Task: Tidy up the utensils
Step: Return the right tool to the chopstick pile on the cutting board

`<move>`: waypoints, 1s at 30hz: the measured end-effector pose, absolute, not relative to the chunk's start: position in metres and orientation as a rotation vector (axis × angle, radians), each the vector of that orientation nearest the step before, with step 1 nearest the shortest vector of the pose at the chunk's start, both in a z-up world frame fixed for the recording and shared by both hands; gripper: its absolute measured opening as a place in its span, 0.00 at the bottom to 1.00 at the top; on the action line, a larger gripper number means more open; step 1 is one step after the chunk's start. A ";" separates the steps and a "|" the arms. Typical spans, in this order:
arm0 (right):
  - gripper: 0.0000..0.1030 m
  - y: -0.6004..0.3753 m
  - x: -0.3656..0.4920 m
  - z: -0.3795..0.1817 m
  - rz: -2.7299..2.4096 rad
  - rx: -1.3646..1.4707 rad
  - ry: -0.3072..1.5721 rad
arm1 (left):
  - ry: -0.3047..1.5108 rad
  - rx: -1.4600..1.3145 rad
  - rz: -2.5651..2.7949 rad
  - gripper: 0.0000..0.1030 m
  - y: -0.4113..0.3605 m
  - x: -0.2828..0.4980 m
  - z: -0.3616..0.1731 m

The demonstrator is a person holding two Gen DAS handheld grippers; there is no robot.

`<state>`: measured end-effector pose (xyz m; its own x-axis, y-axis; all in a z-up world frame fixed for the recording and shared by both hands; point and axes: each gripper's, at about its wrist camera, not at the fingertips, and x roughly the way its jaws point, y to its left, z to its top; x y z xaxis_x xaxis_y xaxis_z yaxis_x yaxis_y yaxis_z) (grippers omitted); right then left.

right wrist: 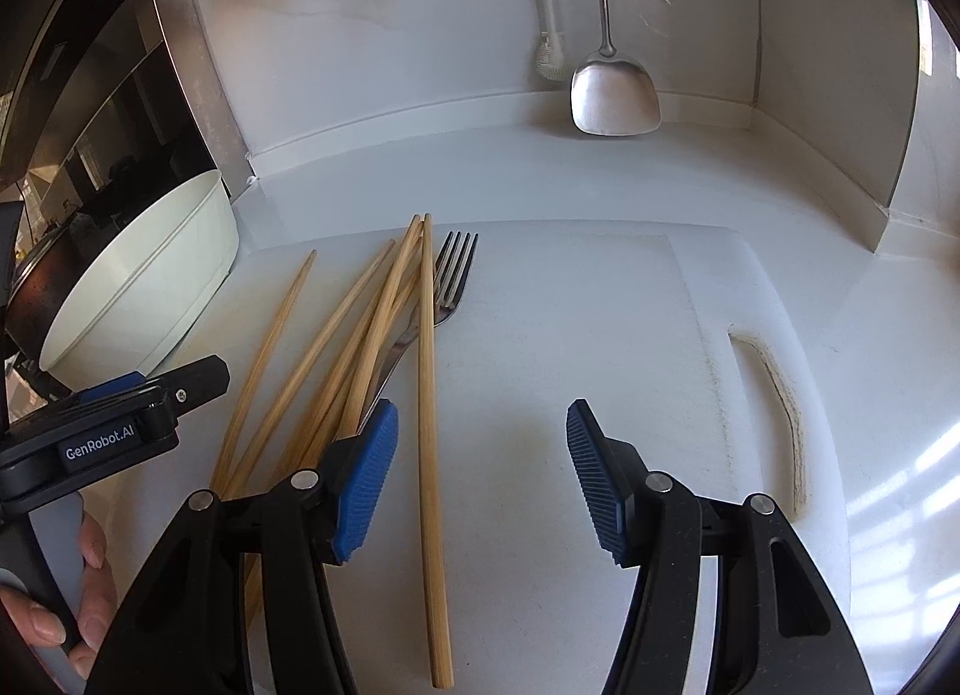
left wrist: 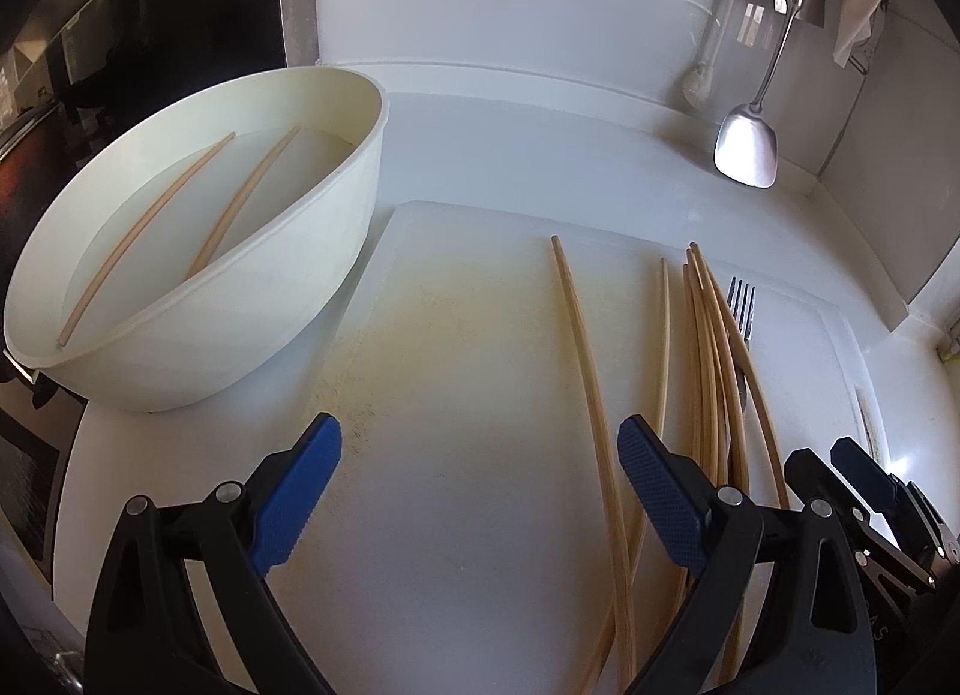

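Lengthwise, chopsticks [right wrist: 427, 371] (tips away)

Two chopsticks [left wrist: 150, 233] lie in the bowl [left wrist: 312, 251] left of the board [left wrist: 456, 347]; more chopsticks [right wrist: 366, 335] overlie a fork [right wrist: 453, 269].

Free room: right half of cutting board [right wrist: 600, 335].
Obstacles: chopsticks [right wrist: 360, 335], fork [right wrist: 453, 275], bowl [left wrist: 198, 251] at left.

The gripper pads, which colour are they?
Blue, ribbed pads on black arms; the right wrist view shows them best.
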<state>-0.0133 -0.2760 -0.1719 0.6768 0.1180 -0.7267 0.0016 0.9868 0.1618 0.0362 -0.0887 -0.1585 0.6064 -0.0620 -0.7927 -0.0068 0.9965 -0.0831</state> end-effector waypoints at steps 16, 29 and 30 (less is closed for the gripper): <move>0.55 -0.269 -0.011 -0.176 0.054 0.109 0.827 | 0.929 -0.045 -0.028 0.89 -0.100 0.040 -0.166; 0.55 -0.271 -0.009 -0.175 0.042 0.086 0.830 | 0.942 -0.019 -0.021 0.85 -0.104 0.041 -0.177; 0.55 -0.271 -0.009 -0.175 0.039 0.082 0.830 | 0.942 -0.021 -0.021 0.85 -0.104 0.041 -0.177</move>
<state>-0.0089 -0.2708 -0.1754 0.6746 0.0671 -0.7351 -0.0030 0.9961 0.0881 0.0406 -0.1041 -0.1774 0.5880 -0.0273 -0.8084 0.0090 0.9996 -0.0272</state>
